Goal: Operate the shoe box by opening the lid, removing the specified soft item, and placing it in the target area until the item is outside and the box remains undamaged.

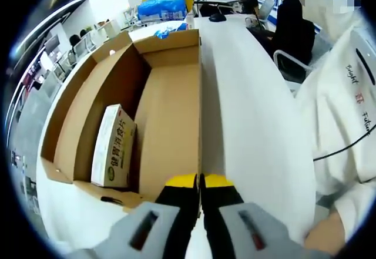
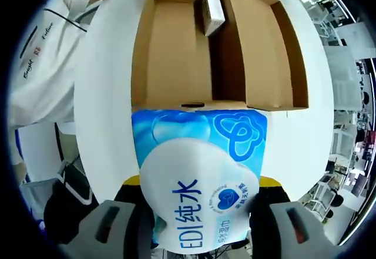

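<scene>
The white desk point(image 1: 252, 112) carries a brown cardboard shoe box point(image 1: 170, 112) that already stands open, its lid folded out to the side, so the opening step looks done. The box walls appear straight and untorn in both views.

The soft item, a blue-and-white tissue pack point(image 2: 200, 171), is out of the box: in the right gripper view it sits just in front of the box's near edge, held by the right gripper point(image 2: 202, 212), whose jaws are clamped on its 2 sides. I judge the removal finished and the placing step still open, since the pack is held rather than released, and no marked target area is evident.

1 small printed carton point(image 1: 111, 147) remains inside the box, leaning against the inner wall.

The left gripper point(image 1: 200, 182) has its yellow-tipped jaws pressed together on the top edge of the box's side wall, probably steadying the box.

Whether the pack's underside rests on the desk cannot be told; the pack itself hides the right jaws' tips. The carton's print is too small to read. A seated person's white sleeve point(image 1: 346, 118) is cut off at the edge.
</scene>
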Demonstrator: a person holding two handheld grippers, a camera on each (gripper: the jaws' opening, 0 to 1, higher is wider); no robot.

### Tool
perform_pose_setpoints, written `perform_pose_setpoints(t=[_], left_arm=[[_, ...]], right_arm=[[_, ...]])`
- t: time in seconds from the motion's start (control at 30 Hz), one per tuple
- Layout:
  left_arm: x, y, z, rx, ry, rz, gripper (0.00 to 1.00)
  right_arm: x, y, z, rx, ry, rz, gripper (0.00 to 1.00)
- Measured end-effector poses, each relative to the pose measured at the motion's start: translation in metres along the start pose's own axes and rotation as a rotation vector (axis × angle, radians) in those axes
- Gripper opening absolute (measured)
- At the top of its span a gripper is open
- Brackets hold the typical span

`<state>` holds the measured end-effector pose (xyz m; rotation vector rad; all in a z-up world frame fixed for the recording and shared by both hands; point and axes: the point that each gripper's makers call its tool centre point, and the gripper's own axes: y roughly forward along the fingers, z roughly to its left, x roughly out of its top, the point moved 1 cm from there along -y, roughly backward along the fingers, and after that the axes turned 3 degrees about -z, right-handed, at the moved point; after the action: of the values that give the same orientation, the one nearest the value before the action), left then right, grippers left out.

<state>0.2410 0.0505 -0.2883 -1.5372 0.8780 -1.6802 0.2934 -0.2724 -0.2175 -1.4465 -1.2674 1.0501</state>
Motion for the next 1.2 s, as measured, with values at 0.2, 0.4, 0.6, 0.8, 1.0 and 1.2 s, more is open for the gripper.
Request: perform_pose_setpoints(t=[0.2, 0.4, 0.6, 0.8, 1.0, 1.2], left_arm=[[0.0, -0.001, -0.001, -0.002, 0.001, -0.004, 0.01], [0.0, -0.001, -0.002, 0.001, 0.003, -0.002, 0.01], [0.001, -0.002, -0.002, 0.001, 0.003, -0.002, 0.01], [0.001, -0.003, -0.003, -0.004, 0.004, -0.007, 0.01], [0.001, -0.003, -0.002, -0.007, 0.003, -0.008, 0.01], [0.001, -0.002, -0.001, -0.008, 0.003, -0.008, 0.01]], right_arm=[[-0.017, 0.01, 0.0, 0.026, 0.016, 0.047, 0.65], [-0.026, 0.012, -0.003, -0.002, 0.021, 0.054, 0.65], [-0.033, 0.018, -0.001, 0.005, 0.007, 0.087, 0.65], [-0.037, 0.026, -0.006, 0.005, 0.023, 0.067, 0.65], [-0.034, 0.034, -0.004, 0.041, 0.034, 0.054, 0.65], [-0.03, 0.04, -0.008, 0.037, 0.015, 0.036, 0.65]])
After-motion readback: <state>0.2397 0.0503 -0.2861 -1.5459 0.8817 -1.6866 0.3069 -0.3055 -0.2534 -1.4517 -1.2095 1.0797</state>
